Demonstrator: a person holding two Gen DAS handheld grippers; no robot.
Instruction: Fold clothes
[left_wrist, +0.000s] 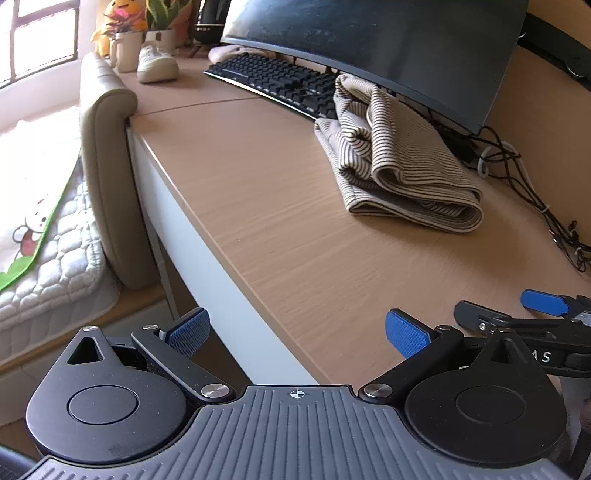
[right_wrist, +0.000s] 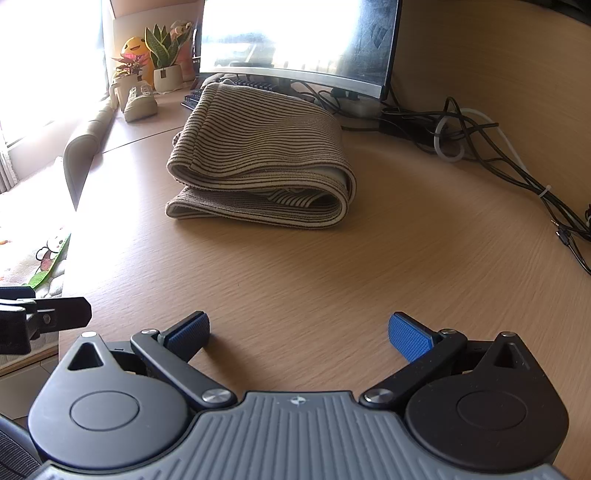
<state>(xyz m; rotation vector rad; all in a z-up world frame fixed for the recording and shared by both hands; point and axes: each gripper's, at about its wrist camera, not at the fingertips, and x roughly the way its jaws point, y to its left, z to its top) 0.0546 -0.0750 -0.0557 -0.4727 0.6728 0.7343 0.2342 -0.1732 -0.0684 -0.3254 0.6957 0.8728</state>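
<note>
Garment (right_wrist: 258, 158), beige with dark stripes, lay folded in a loose bundle on the wooden desk (right_wrist: 332, 280), just in front of the monitor (right_wrist: 295, 40), its far end against the keyboard (left_wrist: 273, 79). Left gripper (left_wrist: 297, 332) sat over the desk's near edge, jaws spread wide, holding nothing. Right gripper (right_wrist: 298, 330) hovered over bare desk well short of the garment, jaws also wide apart, empty. Cables (right_wrist: 480, 140) tangled at right. Shoe (left_wrist: 157, 64) and potted plants (right_wrist: 164, 55) stood at far left.

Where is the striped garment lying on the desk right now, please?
The striped garment lies folded on the wooden desk, in front of the monitor, partly over the keyboard, left of the tangled cables, beyond both open grippers.
</note>
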